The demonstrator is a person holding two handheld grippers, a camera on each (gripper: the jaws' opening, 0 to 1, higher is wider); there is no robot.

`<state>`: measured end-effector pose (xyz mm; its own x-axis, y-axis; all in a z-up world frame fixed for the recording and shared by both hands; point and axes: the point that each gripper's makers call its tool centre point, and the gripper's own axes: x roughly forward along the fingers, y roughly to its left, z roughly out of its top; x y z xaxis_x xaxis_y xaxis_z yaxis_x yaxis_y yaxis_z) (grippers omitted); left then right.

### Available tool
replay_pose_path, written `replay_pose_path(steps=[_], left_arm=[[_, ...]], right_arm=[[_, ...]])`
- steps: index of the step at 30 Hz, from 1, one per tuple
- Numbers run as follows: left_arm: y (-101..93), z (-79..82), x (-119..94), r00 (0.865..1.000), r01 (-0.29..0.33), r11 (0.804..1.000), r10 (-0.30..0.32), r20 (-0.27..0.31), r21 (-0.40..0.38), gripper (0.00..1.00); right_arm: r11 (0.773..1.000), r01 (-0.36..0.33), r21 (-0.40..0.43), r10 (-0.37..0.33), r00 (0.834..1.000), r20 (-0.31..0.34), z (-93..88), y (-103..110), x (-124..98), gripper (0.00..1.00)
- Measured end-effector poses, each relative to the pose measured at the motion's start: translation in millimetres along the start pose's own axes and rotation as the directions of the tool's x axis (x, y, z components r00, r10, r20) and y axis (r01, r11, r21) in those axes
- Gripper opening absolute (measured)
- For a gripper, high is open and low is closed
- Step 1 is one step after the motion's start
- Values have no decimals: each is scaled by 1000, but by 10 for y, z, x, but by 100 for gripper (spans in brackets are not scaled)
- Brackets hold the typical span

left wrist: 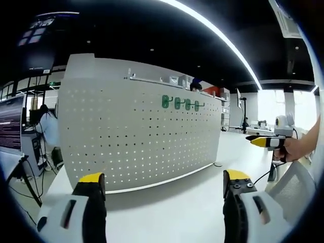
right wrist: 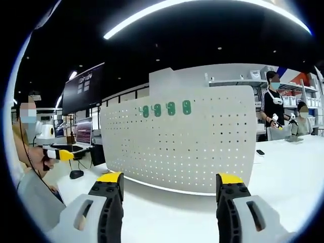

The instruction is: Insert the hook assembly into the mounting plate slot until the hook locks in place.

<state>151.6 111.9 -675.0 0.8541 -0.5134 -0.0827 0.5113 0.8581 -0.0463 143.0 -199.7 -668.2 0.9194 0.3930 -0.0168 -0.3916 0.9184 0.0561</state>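
Both grippers, left (left wrist: 162, 185) and right (right wrist: 169, 185), gape empty over the table (left wrist: 202, 202), well short of the pegboard (left wrist: 142, 136) where four green hooks (left wrist: 182, 104) hang, so a hasty reach may knock one askew.

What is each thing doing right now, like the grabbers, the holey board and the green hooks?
Left gripper: open, holding nothing.
Right gripper: open, holding nothing.
Pegboard: standing upright on the table.
Green hooks: four in a row, hanging high on the pegboard.
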Motion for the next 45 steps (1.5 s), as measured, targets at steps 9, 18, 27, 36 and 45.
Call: replay_pose_path(steps=[9,18,27,36,45], left_arm=[[57,45,-92,1000,-16,1000,16,-1,-3,99],[118,-76,-154,999,-47,998,46,-15,-32,98],[119,-83,-146,999,-46,998,46,-13,-31,98],[116,-95,-145,999,-44,999,43,-16,-29,98],[100,-103,-142,999,-40,999,39,-22,-23,97]], right_arm=[[1000,-5,7,5,1000,-3,-25,19,-6,72],[1000,-3,14,3,1000,-6,-41,8,-6,72],[1000,4,23,-4,1000,-9,-50,-9,-17,72],[1000,4,22,-4,1000,-11,-53,-11,-16,71],[1000,4,24,-4,1000,-15,-70,-13,-14,71]])
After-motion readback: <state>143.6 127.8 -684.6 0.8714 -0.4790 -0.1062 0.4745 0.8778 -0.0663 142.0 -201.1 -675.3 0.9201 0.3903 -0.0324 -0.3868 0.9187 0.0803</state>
